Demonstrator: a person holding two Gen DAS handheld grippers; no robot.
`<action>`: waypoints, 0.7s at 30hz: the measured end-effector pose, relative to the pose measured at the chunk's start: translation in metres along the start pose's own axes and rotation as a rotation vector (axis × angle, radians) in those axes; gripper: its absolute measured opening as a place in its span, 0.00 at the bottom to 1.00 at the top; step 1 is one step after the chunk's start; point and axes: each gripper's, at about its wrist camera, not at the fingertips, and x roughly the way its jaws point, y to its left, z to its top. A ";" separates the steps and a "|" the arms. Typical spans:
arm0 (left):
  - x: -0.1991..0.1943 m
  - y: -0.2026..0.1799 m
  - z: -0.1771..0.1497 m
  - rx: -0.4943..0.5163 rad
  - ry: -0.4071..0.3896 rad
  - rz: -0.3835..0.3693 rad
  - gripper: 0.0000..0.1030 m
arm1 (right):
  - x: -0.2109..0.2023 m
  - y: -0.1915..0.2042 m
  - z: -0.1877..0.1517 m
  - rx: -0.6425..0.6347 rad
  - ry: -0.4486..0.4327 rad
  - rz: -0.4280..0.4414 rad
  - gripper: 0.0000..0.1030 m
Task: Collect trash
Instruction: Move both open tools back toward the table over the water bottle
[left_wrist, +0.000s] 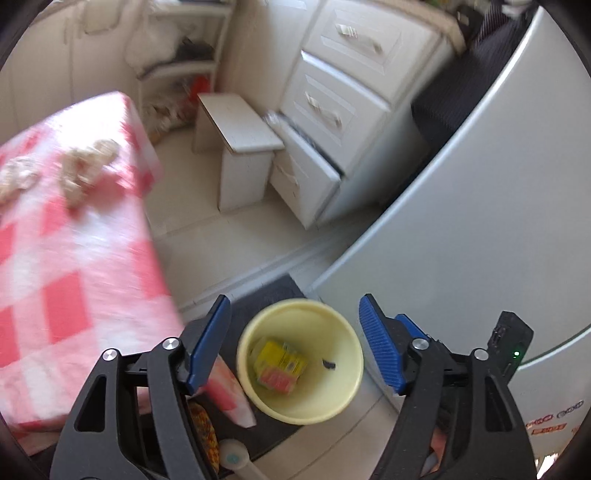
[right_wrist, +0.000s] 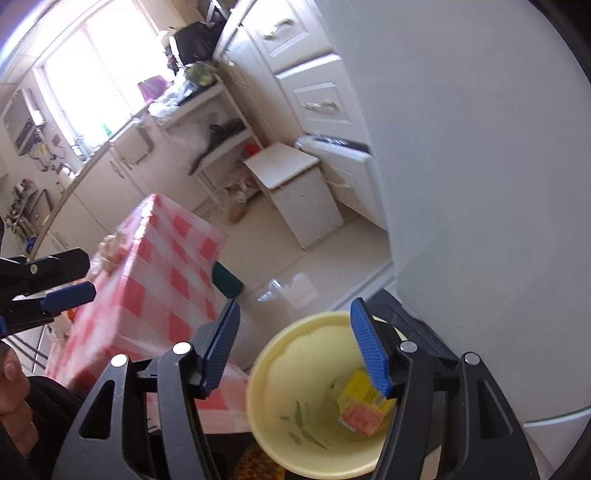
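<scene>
A pale yellow bin stands on the floor beside the table, with a crumpled yellow and red carton inside. My left gripper is open and empty, hovering above the bin. In the right wrist view the same bin and carton lie below my right gripper, which is open and empty. The left gripper also shows at the left edge of that view. Crumpled pale wrappers lie on the red and white checked tablecloth.
A grey fridge stands close on the right. A white drawer unit has its lower drawers ajar, with a small white stool in front. A dark mat lies under the bin. Counter and shelves line the back.
</scene>
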 end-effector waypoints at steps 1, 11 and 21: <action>-0.011 0.006 0.002 -0.009 -0.027 0.008 0.71 | -0.001 0.009 0.004 -0.013 -0.010 0.017 0.60; -0.139 0.092 0.010 -0.107 -0.273 0.115 0.75 | -0.018 0.132 0.031 -0.158 -0.082 0.235 0.65; -0.233 0.210 -0.019 -0.211 -0.390 0.300 0.77 | -0.014 0.263 0.027 -0.321 -0.071 0.432 0.68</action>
